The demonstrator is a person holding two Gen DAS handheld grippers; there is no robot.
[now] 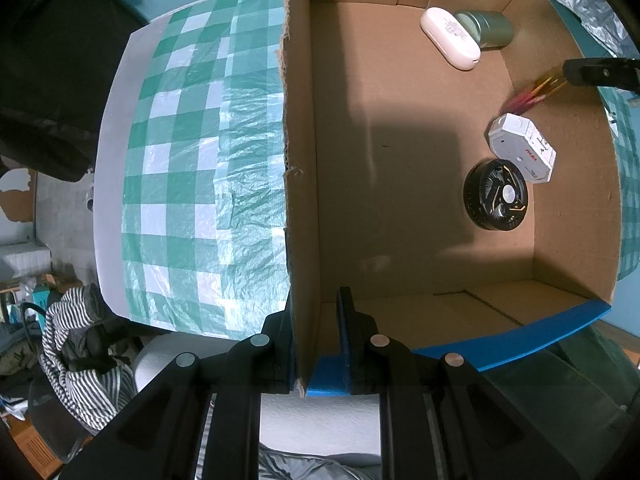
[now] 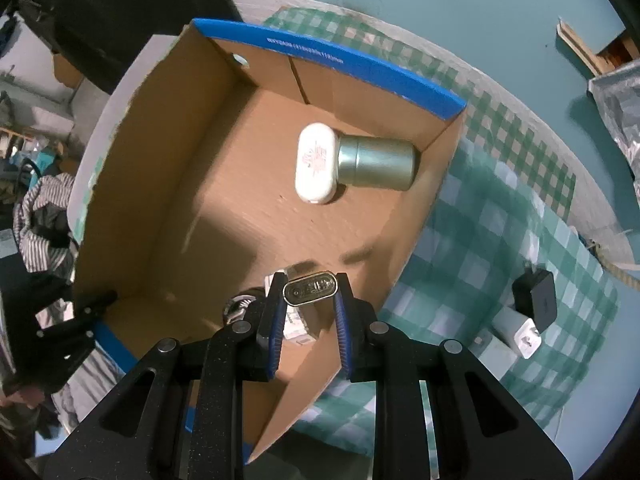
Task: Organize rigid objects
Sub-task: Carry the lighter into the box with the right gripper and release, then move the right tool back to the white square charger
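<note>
An open cardboard box [image 1: 400,152] with a blue rim [image 2: 360,65] stands on the checked cloth. Inside lie a white oval case [image 1: 450,38] [image 2: 316,162], a green tin [image 1: 488,28] [image 2: 376,162] on its side, a white octagonal box [image 1: 522,148] and a black fan [image 1: 496,196]. My left gripper [image 1: 314,320] is shut on the box's side wall near a corner; it also shows as the black left gripper [image 2: 80,320]. Over the box, my right gripper [image 2: 309,285] [image 1: 600,72] is shut on a small oval-ended metallic object [image 2: 316,295], which shows in the left wrist view as a red and yellow blur.
A green-and-white checked cloth [image 1: 192,152] [image 2: 480,240] covers the table. On it, right of the box, lie a black charger [image 2: 536,300] and a white charger [image 2: 516,330]. A silver foil bag [image 2: 616,112] sits further right. Striped fabric [image 1: 80,360] lies below the table's edge.
</note>
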